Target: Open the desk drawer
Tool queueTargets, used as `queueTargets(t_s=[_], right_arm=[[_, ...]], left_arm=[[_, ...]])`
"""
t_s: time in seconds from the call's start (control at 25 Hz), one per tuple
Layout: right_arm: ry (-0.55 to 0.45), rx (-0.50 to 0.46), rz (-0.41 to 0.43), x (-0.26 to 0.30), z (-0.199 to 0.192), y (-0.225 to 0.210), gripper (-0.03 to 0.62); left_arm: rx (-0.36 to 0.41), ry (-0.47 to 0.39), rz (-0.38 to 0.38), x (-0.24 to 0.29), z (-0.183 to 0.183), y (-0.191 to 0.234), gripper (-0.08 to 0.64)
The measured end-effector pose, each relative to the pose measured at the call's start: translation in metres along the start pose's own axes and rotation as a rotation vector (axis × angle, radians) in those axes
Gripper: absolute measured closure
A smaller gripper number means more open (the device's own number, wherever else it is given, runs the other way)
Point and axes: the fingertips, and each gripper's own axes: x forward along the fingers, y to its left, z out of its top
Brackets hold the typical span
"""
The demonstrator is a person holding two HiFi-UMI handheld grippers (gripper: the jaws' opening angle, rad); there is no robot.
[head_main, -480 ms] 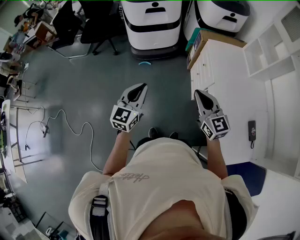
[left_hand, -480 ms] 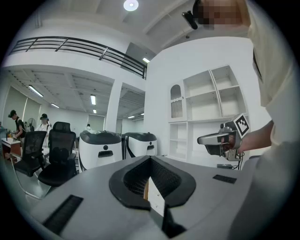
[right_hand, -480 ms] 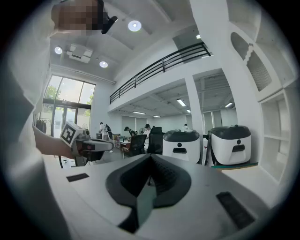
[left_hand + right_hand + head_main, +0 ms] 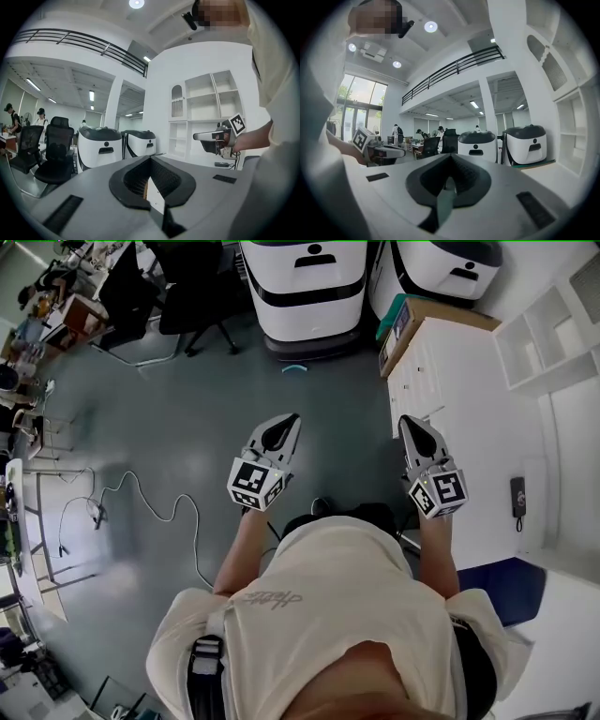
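The white desk (image 4: 459,399) stands at the right of the head view, its drawer fronts (image 4: 405,385) facing the grey floor. My right gripper (image 4: 406,420) hovers level just beside the desk's near corner, jaws together and empty. My left gripper (image 4: 292,417) is held over the open floor to the left, also shut on nothing. In the left gripper view my own jaws (image 4: 150,158) meet in a point, and the right gripper (image 4: 213,137) shows off to the right. The right gripper view shows its jaws (image 4: 451,155) closed and the left gripper (image 4: 386,151) to the left.
Two white-and-black machines (image 4: 305,287) (image 4: 445,268) stand behind the desk. Black office chairs (image 4: 187,287) and cluttered tables fill the far left. A white cable (image 4: 159,502) snakes over the floor. White shelving (image 4: 553,334) lines the right wall, with a dark handset (image 4: 517,495) below.
The whole head view has shifted slightly with the person. Both grippers keep the same level pose and stay closed.
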Motion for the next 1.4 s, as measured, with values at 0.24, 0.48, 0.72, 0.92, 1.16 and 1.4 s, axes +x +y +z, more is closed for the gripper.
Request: queueTargets(t_s=[0.24,0.48,0.72,0.92,1.16,1.4], right_arm=[[0.045,0.021,-0.023,0.013,-0.013,0.007,0.597],[0.080,0.018,-0.013,0.038,-0.016,-0.004,0.597],[0.081,0.016,0.025,0.077,-0.022,-0.029,0.597],[0.076,0.007,0.051,0.117,-0.029,-0.058,0.597],[0.048,0.034,0.050,0.164,-0.022,-0.122,0.597],[0.052,0.020,0.056,0.193,-0.025,-0.165,0.597]], left_arm=[[-0.056,0.040,0.003,-0.003,-0.030,0.023,0.560],[-0.090,0.036,0.019,0.010,-0.037,0.044,0.560],[-0.082,0.059,0.037,0.042,-0.036,0.058,0.560],[-0.041,0.071,0.062,0.075,-0.016,0.089,0.560],[0.102,0.119,0.024,0.149,0.015,0.102,0.560],[-0.003,0.098,0.020,0.198,0.026,0.115,0.560]])
